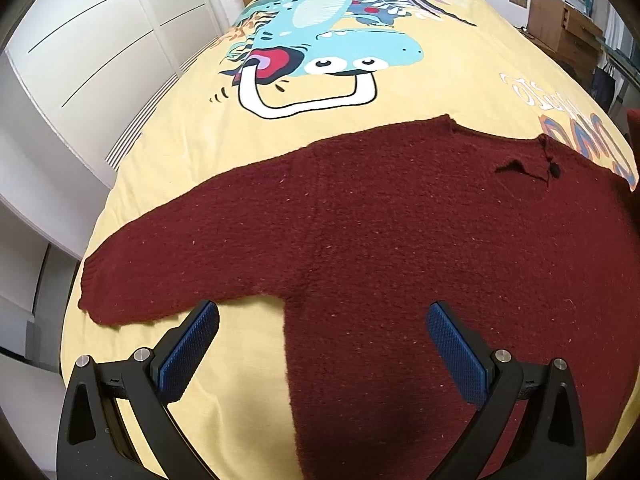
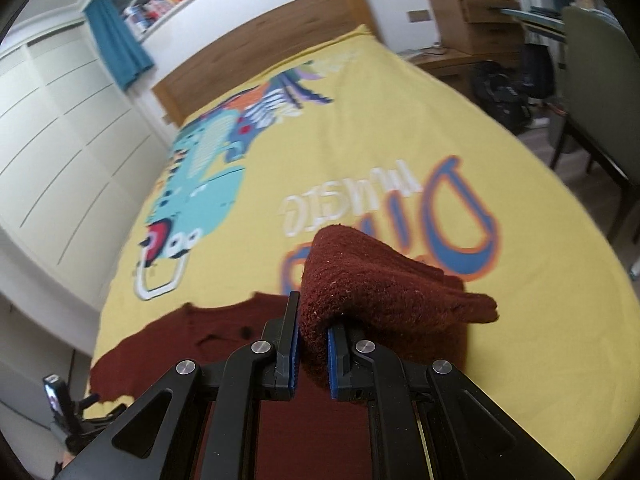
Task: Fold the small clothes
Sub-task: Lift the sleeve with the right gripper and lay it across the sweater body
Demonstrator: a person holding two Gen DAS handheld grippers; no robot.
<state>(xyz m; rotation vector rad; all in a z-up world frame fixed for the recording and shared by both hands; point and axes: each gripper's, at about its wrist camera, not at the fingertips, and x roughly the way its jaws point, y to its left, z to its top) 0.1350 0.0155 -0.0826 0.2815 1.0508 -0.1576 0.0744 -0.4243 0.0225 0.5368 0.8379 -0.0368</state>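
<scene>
A dark red knitted sweater (image 1: 360, 216) lies flat on the yellow dinosaur bedspread (image 1: 440, 92), one sleeve stretched out to the left. My left gripper (image 1: 322, 320) hovers open above the sweater's armpit, its blue pads wide apart with nothing between them. In the right wrist view my right gripper (image 2: 312, 312) is shut on the sweater's other sleeve (image 2: 380, 280), and the cuff end is lifted off the bed and bunched over the fingers. The rest of the sweater (image 2: 168, 340) lies below on the bedspread (image 2: 380, 140).
A wooden headboard (image 2: 260, 52) stands at the far end of the bed. White cupboards (image 1: 88, 60) run along the left side. A wooden desk (image 2: 472, 28), dark bags and a chair (image 2: 592, 92) stand to the right. A small device on a stand (image 2: 56, 400) sits at lower left.
</scene>
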